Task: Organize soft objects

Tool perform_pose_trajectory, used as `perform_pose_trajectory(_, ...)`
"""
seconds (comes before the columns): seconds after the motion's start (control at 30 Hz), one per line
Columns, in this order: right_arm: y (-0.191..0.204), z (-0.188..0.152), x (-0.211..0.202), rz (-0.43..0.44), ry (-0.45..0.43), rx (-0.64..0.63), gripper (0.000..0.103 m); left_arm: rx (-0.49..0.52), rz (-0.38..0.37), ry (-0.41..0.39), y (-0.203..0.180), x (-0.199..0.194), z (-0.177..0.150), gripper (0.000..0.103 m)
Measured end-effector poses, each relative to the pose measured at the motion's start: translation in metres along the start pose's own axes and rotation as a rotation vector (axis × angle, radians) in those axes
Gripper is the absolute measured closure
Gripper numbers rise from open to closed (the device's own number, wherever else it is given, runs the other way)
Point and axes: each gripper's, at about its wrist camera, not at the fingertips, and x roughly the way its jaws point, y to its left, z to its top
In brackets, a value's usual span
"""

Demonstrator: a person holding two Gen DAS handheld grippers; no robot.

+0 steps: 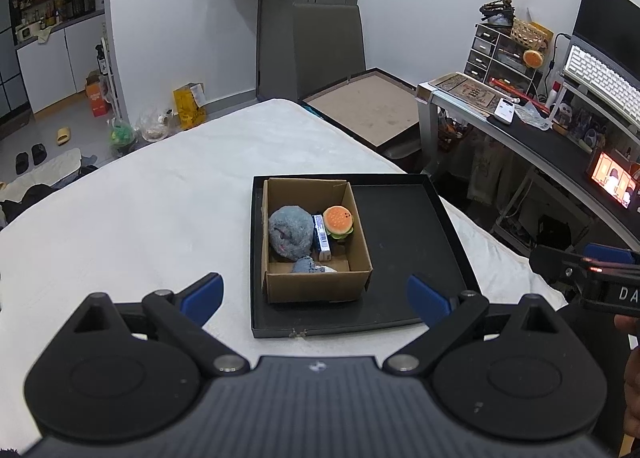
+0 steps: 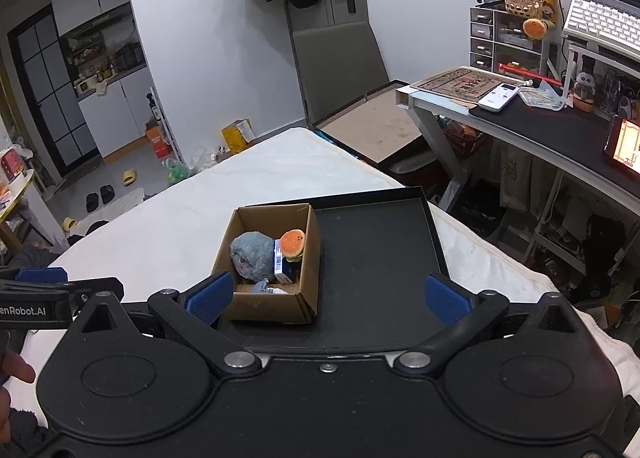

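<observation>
Left wrist view looks down on a white bed [image 1: 160, 194] bearing a shallow black tray [image 1: 404, 234]; its right half is bare. A brown cardboard box [image 1: 316, 286] stands in the tray's left half, open at the top. Inside it, a fuzzy grey plush [image 1: 290, 232] fills the left side, a blue-and-white packet [image 1: 321, 236] stands on edge just beside it, and a small plush burger [image 1: 338, 221], orange bun with green trim, leans at the right wall. A bluish scrap of fabric [image 1: 306, 266] lies near the front wall. The left gripper [image 1: 316, 296] hangs before the tray, blue pads spread wide, holding nothing.

Right wrist view shows the right gripper [image 2: 328, 298] equally wide apart and empty, the box seen from its right side, and a yellow slipper [image 2: 130, 177] on the floor.
</observation>
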Motion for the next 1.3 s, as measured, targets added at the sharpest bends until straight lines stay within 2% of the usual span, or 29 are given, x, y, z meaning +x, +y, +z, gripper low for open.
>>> perform_pose_trajectory(1.3, -0.0010, -0.0040, 0.0005, -0.010, 0.019, -0.001, 0.000, -0.007, 0.008, 0.019, 0.0018, 0.0051, -0.0027, 0.005)
